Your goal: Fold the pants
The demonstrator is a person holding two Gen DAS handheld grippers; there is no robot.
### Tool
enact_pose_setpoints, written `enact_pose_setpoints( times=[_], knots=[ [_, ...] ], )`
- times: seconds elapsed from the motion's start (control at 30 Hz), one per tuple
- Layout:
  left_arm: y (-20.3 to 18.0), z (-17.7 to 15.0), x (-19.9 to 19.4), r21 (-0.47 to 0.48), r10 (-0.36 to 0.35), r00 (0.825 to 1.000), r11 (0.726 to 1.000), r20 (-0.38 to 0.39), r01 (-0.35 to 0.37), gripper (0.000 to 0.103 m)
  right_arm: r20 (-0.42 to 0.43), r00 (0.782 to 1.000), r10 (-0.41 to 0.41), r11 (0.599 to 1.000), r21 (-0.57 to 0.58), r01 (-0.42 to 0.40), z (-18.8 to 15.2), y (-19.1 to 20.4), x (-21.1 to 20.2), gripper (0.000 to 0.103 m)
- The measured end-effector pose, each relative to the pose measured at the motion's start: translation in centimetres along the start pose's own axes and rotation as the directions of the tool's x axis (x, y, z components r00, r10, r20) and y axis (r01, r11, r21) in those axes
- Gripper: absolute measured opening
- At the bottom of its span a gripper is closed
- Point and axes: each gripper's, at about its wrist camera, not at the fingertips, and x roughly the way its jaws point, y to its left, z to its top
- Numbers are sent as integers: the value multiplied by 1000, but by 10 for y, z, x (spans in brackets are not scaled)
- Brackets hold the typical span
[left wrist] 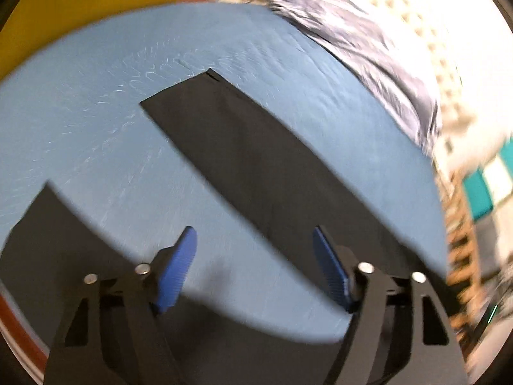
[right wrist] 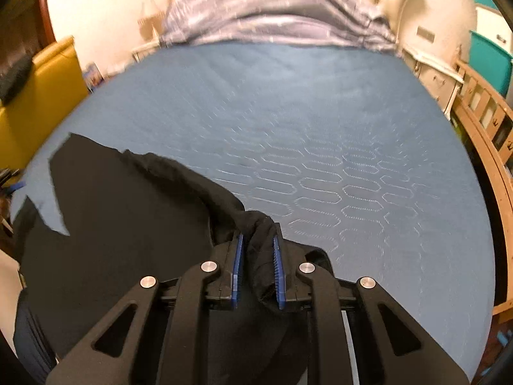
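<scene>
Early in the fold: right gripper (right wrist: 258, 240) pinches a bunched edge of the black pants (left wrist: 256, 166) lying on the blue bed (right wrist: 320, 112), left gripper (left wrist: 255, 243) spread wide, empty above the legs; next it probably needs its own grip.

The pants (right wrist: 121, 224) are soft black cloth, dull and not shiny. The bed (right wrist: 288, 112) wears a blue cloth cover with stitched shapes sewn in. At the far edge lies a blanket (right wrist: 272, 9) of smooth, slightly shiny cloth. Each claw, left (left wrist: 255, 269) and right (right wrist: 258, 269), is dull black plastic with bumpy blue pads (left wrist: 178, 272) and shiny metal pins (right wrist: 208, 266).
</scene>
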Motion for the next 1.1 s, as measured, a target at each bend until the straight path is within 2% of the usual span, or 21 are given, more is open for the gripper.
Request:
enact_pose_setpoints(
  times=[0.07,0.17,0.23,0.33,0.4,0.5,0.63,0.7,0.77,0.83,0.87,0.93,1.1],
  knots=[
    [10,38,22,-83,-53,998,995,-21,51,68,51,999,14,1000,10,-14,-16,14,-29,16],
    [27,79,56,-220,-110,992,971,-54,96,58,106,994,21,998,55,-27,-30,28,-59,16],
    [31,96,77,-274,-143,986,955,-81,116,52,128,992,13,998,60,-21,-34,35,-72,16],
    [33,112,99,-306,-158,982,945,-105,119,52,141,990,10,999,40,-16,-45,51,-88,16],
    [39,121,106,-343,-187,978,928,-97,143,48,148,989,10,999,46,-17,-53,61,-99,16],
    [47,131,112,-394,-222,973,902,-66,179,47,146,989,6,999,44,-12,-62,65,-105,16],
    [45,138,125,-397,-242,967,898,-84,190,46,143,990,7,999,43,-13,-71,69,-112,16],
    [45,140,135,-391,-228,968,905,-107,170,37,145,989,7,999,47,-14,-76,71,-116,16],
    [47,141,144,-394,-208,970,908,-126,143,18,148,989,8,998,55,-17,-79,69,-117,16],
    [49,146,148,-389,-207,970,910,-129,143,11,146,989,7,998,63,-17,-80,68,-116,16],
    [51,146,148,-387,-209,969,911,-130,144,1,145,989,7,998,68,-17,-80,67,-116,16],
    [51,148,140,-362,-208,969,920,-134,148,1,145,989,6,997,77,-18,-82,65,-116,16],
    [58,136,85,-347,-266,960,911,-87,221,1,144,990,5,994,107,-21,-95,56,-116,16]
  ],
)
